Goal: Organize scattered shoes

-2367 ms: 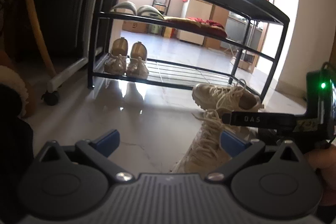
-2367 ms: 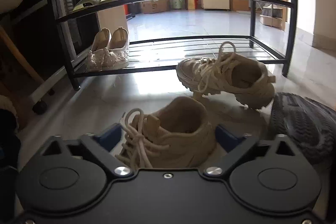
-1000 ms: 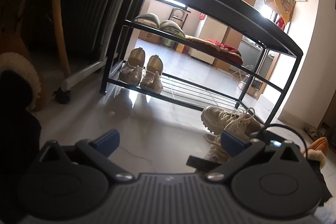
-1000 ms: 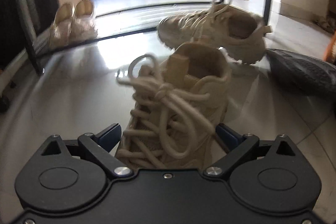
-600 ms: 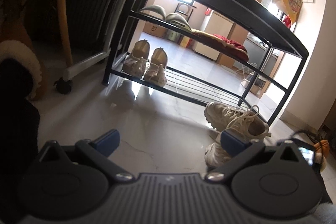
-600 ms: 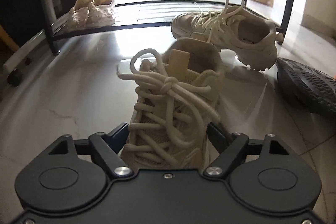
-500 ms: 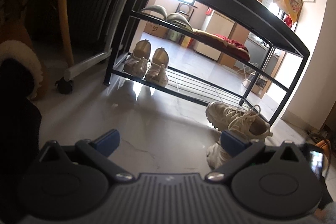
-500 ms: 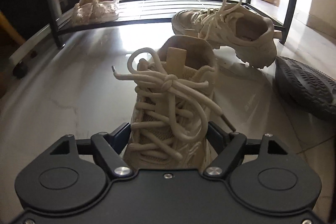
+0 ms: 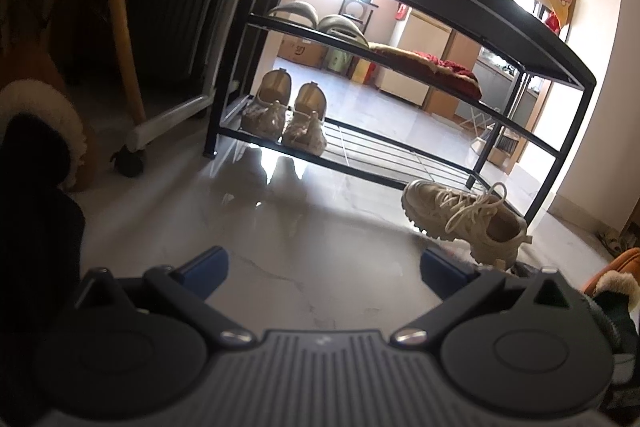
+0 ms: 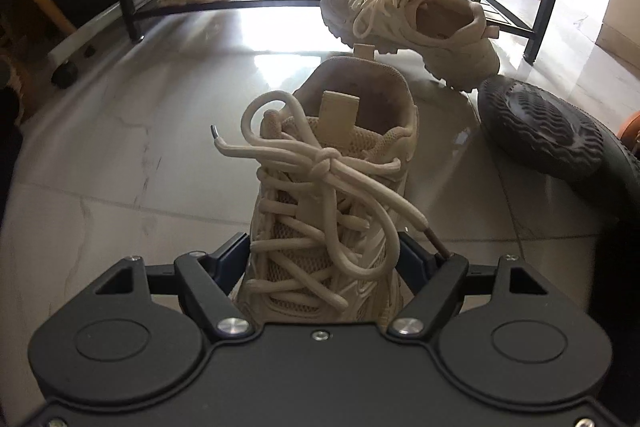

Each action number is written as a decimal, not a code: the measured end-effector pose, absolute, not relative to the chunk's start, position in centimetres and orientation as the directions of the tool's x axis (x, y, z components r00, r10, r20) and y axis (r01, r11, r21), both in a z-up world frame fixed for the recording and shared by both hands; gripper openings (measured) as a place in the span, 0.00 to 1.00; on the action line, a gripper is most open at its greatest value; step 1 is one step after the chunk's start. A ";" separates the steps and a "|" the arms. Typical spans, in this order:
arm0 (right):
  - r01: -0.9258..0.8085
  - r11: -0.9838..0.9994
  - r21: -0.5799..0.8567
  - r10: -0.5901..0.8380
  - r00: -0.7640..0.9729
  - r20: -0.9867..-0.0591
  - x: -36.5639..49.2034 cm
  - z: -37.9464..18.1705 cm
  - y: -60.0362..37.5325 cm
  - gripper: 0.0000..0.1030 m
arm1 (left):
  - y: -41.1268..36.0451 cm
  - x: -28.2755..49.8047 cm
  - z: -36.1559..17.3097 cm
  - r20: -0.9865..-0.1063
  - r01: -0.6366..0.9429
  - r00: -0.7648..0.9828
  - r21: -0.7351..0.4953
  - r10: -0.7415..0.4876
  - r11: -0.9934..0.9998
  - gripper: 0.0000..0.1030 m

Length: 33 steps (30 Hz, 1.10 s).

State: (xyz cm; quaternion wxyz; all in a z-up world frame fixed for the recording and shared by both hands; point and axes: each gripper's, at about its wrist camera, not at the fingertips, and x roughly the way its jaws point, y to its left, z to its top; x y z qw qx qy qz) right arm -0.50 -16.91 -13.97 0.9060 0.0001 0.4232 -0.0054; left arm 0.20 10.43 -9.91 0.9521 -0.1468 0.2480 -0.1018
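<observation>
Beige lace-up sneaker [image 10: 332,195] sits clamped across its forefoot in right gripper [image 10: 320,259] — long axis pointing heel-first toward black metal shoe rack [image 10: 132,7]; left gripper [image 9: 320,267] gapes empty, farther off.

The right hand-held gripper [image 10: 322,259] points steeply downward, its black body filling the lower part of its own view. Its blue pads sit at about 9 and 3 o'clock of the beige sneaker [image 10: 332,187] and press against its sides, gripping it near the toe end; the jaws have just been closing onto it. The left hand-held gripper [image 9: 320,267] tilts only gently downward. Its jaws stand wide apart with nothing between the blue pads, one at about 8 o'clock and the other at about 4 o'clock of the frame. A dark shape at 9 o'clock is possibly the person's sleeve [image 9: 36,235].
</observation>
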 end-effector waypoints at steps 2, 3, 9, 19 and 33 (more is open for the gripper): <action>0.000 1.000 -0.004 -0.003 0.640 -0.768 -1.0 -13.9 -17.0 0.75 | 10.6 0.4 -10.2 -0.457 0.108 0.849 -0.340 -0.264 0.934 1.00; -0.011 1.000 -0.008 0.001 0.636 -0.771 -1.1 -13.9 -17.1 0.75 | 10.6 0.4 -10.2 -0.462 0.101 0.848 -0.342 -0.260 0.934 1.00; -0.066 0.998 -0.018 0.027 0.630 -0.776 -1.3 -13.8 -17.6 0.75 | 10.7 0.2 -10.2 -0.457 0.094 0.852 -0.348 -0.256 0.933 1.00; -0.087 0.996 -0.014 0.045 0.636 -0.770 -1.4 -13.9 -18.1 0.76 | 10.4 0.4 -10.4 -0.463 0.103 0.847 -0.341 -0.262 0.934 1.00; -0.138 0.989 -0.055 0.047 0.641 -0.766 1.3 -14.1 -19.7 0.77 | 10.4 0.6 -10.5 -0.470 0.103 0.843 -0.337 -0.262 0.936 1.00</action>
